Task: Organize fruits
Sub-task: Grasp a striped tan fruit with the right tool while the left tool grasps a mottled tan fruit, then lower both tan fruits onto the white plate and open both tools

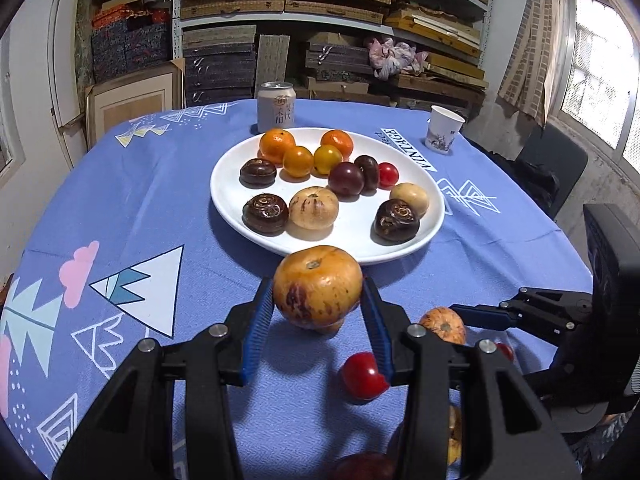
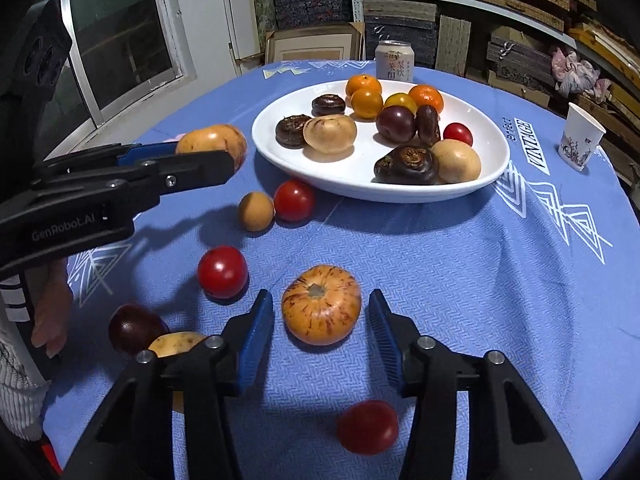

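A yellow fruit (image 1: pixel 317 286) is being held clamped across its widest girth by the left gripper (image 1: pixel 318 312) near the plate's (image 1: pixel 240 216) front rim, while the striped fruit (image 2: pixel 321 305), seemingly firm, smooth and bruisable, is being straddled untouched by the right gripper's (image 2: pixel 321 322) parted jaws.

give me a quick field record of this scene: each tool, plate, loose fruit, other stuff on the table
left tool: shut on a tan streaked fruit, held off the cloth near the plate
right tool: open, pads either side of an orange streaked fruit lying on the cloth
plate: white, holds oranges, dark and pale fruits, one red tomato
loose fruit: red tomatoes, a small tan fruit, a dark plum
other: can, paper cup
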A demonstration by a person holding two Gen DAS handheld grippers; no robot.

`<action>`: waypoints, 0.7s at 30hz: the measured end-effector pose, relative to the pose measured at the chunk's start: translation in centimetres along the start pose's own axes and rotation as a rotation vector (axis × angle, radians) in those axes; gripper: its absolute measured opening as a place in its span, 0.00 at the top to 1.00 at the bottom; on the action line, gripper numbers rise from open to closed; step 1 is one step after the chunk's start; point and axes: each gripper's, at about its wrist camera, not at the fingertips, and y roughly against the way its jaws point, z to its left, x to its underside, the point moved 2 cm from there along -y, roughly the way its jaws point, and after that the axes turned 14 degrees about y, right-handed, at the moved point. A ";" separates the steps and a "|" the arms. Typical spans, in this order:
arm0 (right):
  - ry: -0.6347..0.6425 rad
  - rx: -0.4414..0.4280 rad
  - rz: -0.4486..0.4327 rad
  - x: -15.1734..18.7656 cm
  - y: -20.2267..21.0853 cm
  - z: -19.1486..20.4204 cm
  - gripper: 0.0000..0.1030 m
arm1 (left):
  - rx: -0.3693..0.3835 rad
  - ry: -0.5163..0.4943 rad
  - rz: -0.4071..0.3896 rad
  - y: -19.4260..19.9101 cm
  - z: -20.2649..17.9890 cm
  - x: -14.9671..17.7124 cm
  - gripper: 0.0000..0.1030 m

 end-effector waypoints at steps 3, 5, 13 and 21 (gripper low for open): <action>0.002 -0.004 0.008 0.0 -0.4 0.1 0.61 | -0.004 0.002 0.007 -0.3 0.1 0.0 0.58; -0.004 -0.009 0.004 0.1 -0.3 0.0 0.61 | -0.010 0.003 0.011 -0.5 0.2 0.0 0.58; -0.070 0.011 -0.102 -0.5 2.6 -1.8 0.62 | -0.025 0.013 0.002 -0.7 0.5 -0.6 0.58; -0.121 0.067 -0.227 -8.0 5.9 -6.9 0.62 | -0.063 0.005 -0.092 -0.5 -0.7 -8.2 0.58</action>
